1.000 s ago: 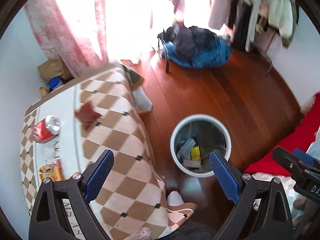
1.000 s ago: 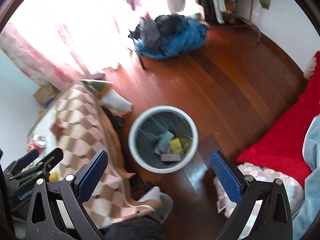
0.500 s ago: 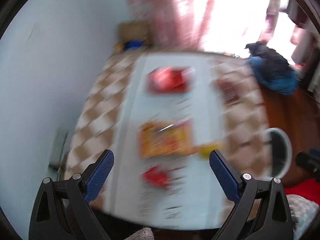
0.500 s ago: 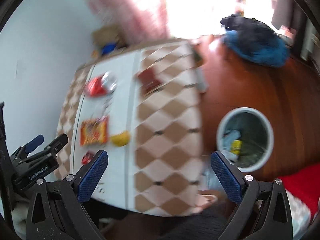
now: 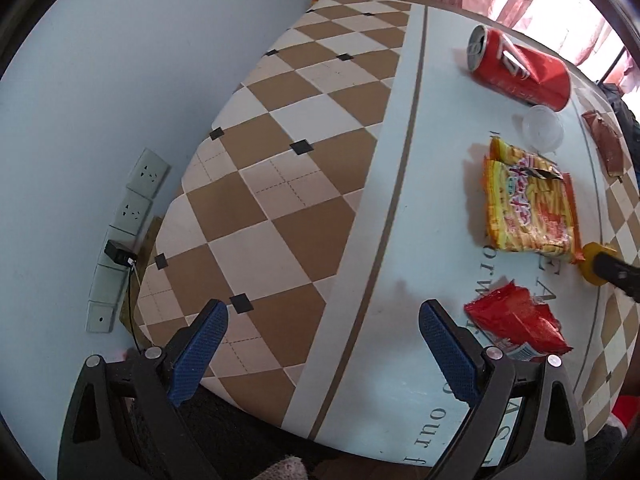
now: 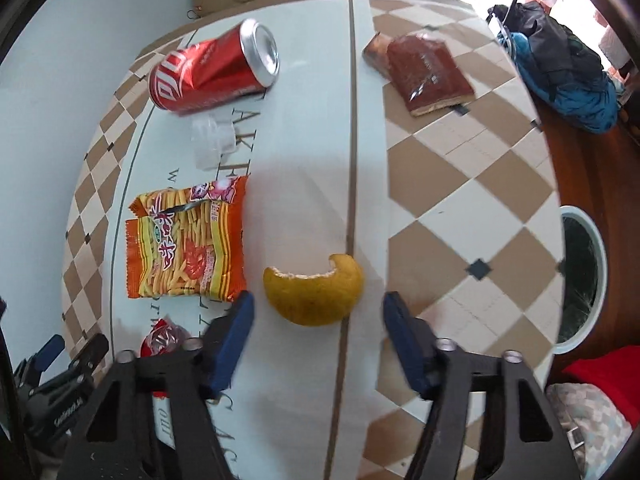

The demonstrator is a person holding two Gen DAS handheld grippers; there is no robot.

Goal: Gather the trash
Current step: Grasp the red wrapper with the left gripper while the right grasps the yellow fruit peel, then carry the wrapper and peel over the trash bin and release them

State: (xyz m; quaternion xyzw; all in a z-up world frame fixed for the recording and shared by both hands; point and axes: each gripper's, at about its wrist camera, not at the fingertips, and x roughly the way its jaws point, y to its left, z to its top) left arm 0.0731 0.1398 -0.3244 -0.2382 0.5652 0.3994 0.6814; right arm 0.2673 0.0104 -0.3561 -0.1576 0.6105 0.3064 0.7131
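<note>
Both cameras now face the table (image 6: 460, 200) instead of the floor bin. Right gripper (image 6: 316, 316) jaws closing around the orange peel (image 6: 316, 296) mid-table, pads not touching it. Left gripper (image 5: 322, 334) wide open, empty, near the table's front edge.

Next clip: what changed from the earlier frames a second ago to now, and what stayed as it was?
Both grippers swung from over the white waste bin to the table and came down close. The right gripper now brackets the yellow curved fruit peel, jaws closing, not yet touching. The left gripper stays open over bare tablecloth. The red soda can, orange snack bag and red wrapper lie where they were.
</note>
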